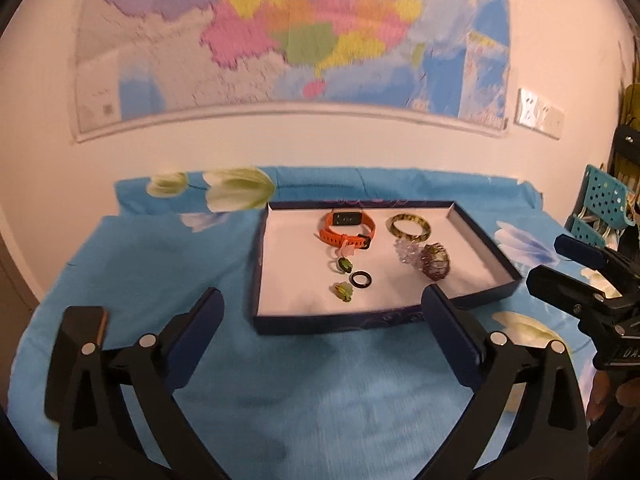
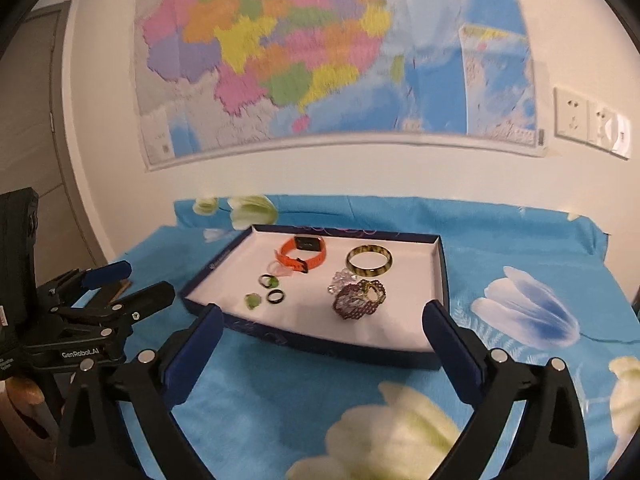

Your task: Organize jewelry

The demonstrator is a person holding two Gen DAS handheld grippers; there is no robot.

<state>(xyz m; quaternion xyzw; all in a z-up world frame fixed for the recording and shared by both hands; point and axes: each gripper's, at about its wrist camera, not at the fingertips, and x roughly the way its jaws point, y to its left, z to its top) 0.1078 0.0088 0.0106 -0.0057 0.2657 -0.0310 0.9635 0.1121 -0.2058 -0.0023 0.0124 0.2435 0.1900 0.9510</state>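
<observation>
Both the left gripper (image 1: 322, 298) and right gripper (image 2: 322, 316) hang wide and empty before the tray (image 1: 486, 240), apparently done, only withdrawal left.

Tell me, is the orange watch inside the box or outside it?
Inside. The orange watch lies on the white floor of the open box, near its far wall.

The wall map (image 1: 288, 40) is blurred and cut off at the top edge; its lettering is unreadable. The small rings (image 2: 276, 297) in the tray (image 2: 400, 356) are too small to resolve. The door (image 2: 36, 100) is cut off at left.
</observation>
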